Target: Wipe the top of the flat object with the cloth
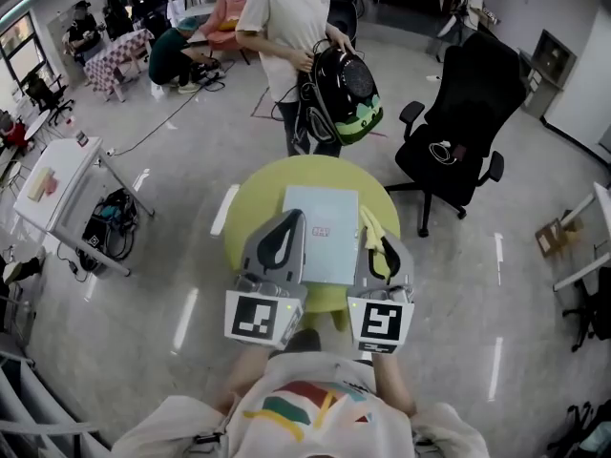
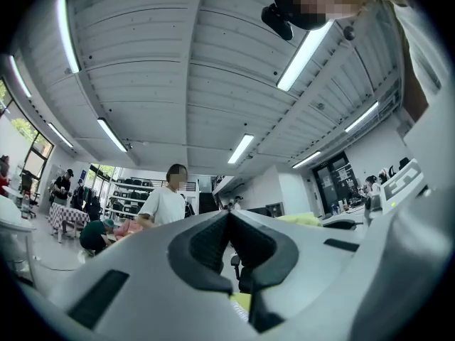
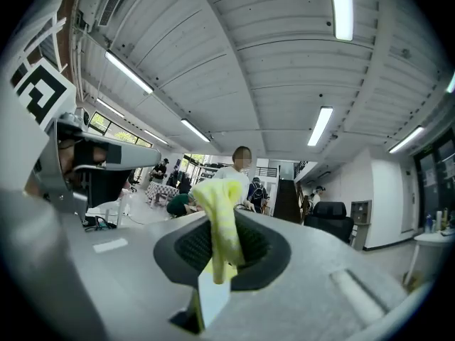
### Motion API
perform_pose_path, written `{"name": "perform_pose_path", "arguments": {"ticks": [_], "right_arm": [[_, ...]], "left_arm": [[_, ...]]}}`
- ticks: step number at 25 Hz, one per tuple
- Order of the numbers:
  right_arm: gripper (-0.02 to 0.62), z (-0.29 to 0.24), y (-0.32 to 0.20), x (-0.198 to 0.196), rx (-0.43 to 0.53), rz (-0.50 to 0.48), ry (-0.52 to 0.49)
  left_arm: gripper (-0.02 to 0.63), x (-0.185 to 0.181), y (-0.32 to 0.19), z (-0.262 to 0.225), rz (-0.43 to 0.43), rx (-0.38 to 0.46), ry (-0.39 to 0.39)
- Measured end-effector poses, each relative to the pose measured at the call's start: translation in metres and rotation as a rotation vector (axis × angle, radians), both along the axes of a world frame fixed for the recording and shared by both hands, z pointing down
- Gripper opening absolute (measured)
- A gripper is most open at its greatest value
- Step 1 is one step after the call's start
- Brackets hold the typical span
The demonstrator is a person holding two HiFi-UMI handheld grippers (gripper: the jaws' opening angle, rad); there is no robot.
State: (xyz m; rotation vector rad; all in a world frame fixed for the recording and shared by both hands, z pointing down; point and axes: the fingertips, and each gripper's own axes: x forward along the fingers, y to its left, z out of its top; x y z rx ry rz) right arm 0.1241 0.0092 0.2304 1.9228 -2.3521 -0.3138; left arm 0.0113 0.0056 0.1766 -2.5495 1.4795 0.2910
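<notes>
Table (image 1: 250,208): cloth (image 3: 219,204) in right hand-held gripper (image 3: 222,251)

Left gripper (image 2: 229,217) fingers (image 2: 200,246) closed, seemingly empty — right gripper (image 3: 222,222) pinches the cloth (image 3: 217,190).

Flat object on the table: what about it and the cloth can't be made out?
Head view: near-left corner of the flat object hidden behind the left tool; its label print too small.
Right gripper view: lower part of the cloth hidden between jaws of the right tool.

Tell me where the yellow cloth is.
Pinched in the right tongs, the yellow cloth sits right of centre in the head view, beside the flat object's right edge.
</notes>
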Motion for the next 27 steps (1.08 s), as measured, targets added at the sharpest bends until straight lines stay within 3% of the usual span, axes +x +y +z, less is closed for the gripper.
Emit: {"name": "perform_pose_path", "arguments": {"ticks": [8,27], "right_arm": [[0.026,0.011,0.001,0.003,-0.033,0.004,0.009],[0.026,0.019,-0.002,0.008,-0.059,0.029,0.023]], "left_arm": [[0.014,0.007,0.002,0.008,0.02,-0.038,-0.019],[0.014,0.001,-0.005,0.012,0.011,-0.035,0.013]]}}
